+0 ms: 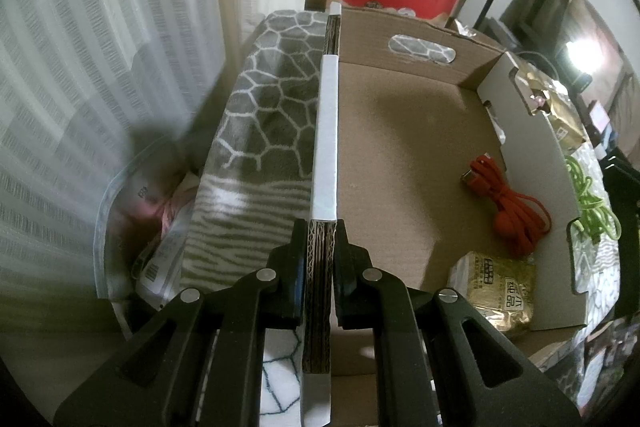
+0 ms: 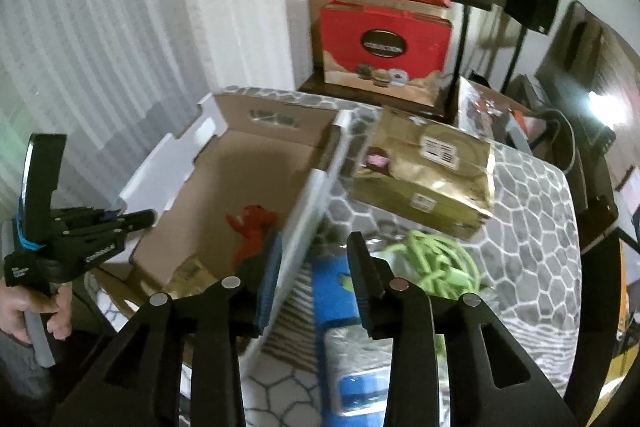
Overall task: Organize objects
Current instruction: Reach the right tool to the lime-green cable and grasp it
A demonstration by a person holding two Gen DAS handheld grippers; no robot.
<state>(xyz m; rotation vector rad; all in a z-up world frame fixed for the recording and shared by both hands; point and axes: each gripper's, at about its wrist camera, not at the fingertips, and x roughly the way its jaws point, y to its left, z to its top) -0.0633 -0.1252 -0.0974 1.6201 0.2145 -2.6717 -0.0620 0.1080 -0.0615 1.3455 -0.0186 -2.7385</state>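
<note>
An open cardboard box (image 1: 400, 155) lies on a grey patterned cloth (image 1: 264, 115). My left gripper (image 1: 320, 231) is shut on the top edge of the box's left wall (image 1: 328, 131). Inside the box lie a coiled red cable (image 1: 516, 203) and a gold packet (image 1: 500, 291). In the right wrist view my right gripper (image 2: 315, 241) stands open over the box's right wall (image 2: 308, 211), which runs close by its left finger. A green cable (image 2: 432, 259) lies on the cloth just right of that wall. A hand holds the left gripper (image 2: 144, 217) at the box's far side.
A large gold package (image 2: 428, 179) sits on the cloth beyond the green cable. Blue packets (image 2: 332, 291) lie under my right gripper. A red gift bag (image 2: 384, 43) and stacked boxes stand behind. White curtains hang at the left, with a plastic bag (image 1: 140, 227) below them.
</note>
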